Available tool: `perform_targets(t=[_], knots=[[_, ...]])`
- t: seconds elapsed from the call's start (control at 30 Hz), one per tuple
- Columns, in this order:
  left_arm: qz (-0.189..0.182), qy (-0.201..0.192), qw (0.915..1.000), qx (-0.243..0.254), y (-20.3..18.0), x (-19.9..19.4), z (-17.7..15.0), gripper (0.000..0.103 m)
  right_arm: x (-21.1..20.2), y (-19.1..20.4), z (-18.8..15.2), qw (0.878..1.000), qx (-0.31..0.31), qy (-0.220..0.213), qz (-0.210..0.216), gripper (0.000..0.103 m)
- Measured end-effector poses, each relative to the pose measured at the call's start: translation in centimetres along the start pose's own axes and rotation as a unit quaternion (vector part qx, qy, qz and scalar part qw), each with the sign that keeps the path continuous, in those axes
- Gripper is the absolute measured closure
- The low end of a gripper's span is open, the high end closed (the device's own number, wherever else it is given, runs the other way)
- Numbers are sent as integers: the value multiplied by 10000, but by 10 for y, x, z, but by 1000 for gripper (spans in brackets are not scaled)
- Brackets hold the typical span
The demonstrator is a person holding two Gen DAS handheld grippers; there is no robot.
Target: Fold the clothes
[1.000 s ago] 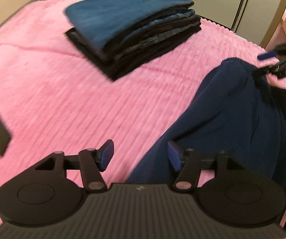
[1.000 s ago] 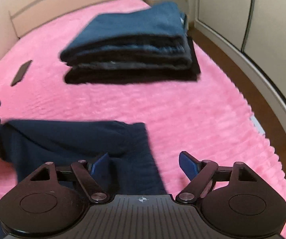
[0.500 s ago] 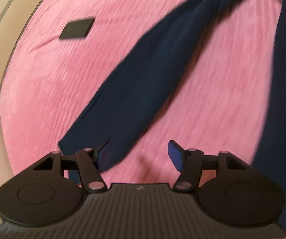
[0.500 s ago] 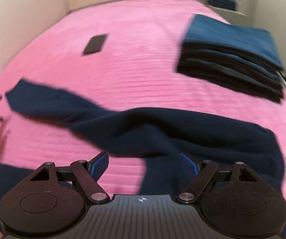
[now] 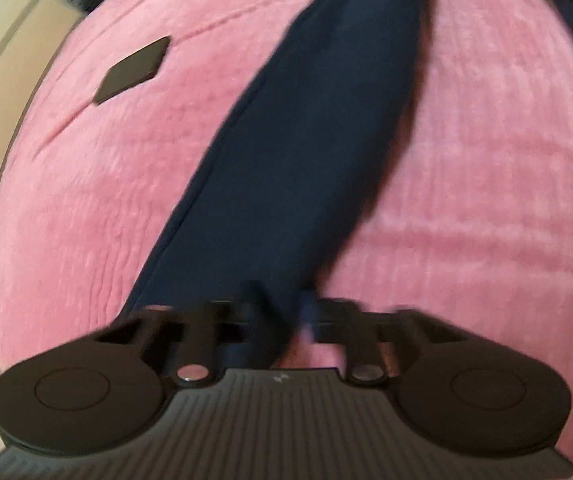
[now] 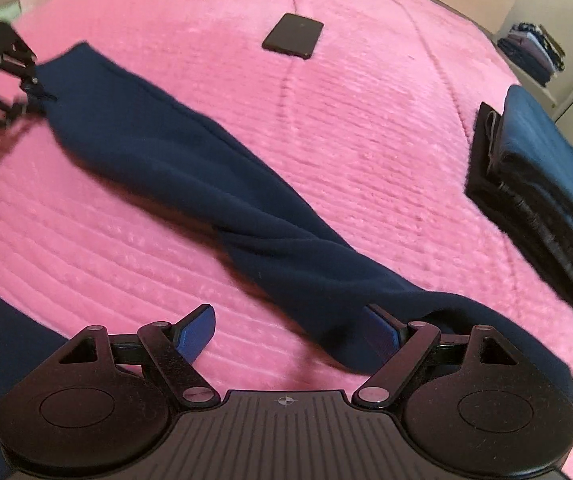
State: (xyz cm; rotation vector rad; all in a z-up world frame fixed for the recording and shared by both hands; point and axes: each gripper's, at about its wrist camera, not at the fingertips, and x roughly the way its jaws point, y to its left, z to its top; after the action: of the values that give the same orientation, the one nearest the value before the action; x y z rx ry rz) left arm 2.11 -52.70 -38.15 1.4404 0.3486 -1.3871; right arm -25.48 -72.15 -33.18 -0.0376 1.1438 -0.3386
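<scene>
Two grippers work one long navy-blue fleece garment stretched in a twisted band across the pink ribbed bedspread; the left gripper has its fingers clamped on the garment's end; the right gripper has its fingers apart, cloth draped against the right one; a flat black phone and a stack of folded dark clothes lie apart.

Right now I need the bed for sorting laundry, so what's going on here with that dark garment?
A person is folding clothes with two handheld grippers. The left gripper is pinching one end of a navy garment stretched across the pink bedspread. The right gripper is open at the other end, one finger against the fabric. A folded stack sits off to the side, and a dark phone lies apart.
</scene>
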Motion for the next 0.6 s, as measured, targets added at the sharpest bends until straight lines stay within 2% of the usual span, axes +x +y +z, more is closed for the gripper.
perform_targets(t=[0.07,0.17,0.2,0.3,0.4,0.47,0.53,0.57,0.6], knots=[[-164,-15,9996,-225,10,-13,-1,99,-1,3,-1,9999,-11,95,-55,20],[-761,31,9926,-946,39,-60,-3,98,-12,-2,-3,9999,54,101,-28,20],[-1052,38,9859,-1299,52,-81,-5,98,-19,-5,-3,9999,103,64,-23,20],[-1771,16,9565,-2318,94,-138,-10,98,-39,-14,-3,9994,337,-81,9,20],[-1879,249,9365,-2950,131,-154,-13,95,-50,-29,-1,9973,716,-137,118,19],[-1489,531,9293,-3337,148,-140,-18,92,-52,-37,0,9963,823,-164,163,9],[-743,1160,9254,-3531,152,-113,-23,90,-49,-42,-1,9965,795,-179,162,7],[-344,1475,9273,-3423,148,-99,-25,89,-47,-43,-2,9968,760,-161,168,7],[-141,1587,9316,-3267,141,-92,-24,89,-44,-44,-3,9971,724,-129,175,7]])
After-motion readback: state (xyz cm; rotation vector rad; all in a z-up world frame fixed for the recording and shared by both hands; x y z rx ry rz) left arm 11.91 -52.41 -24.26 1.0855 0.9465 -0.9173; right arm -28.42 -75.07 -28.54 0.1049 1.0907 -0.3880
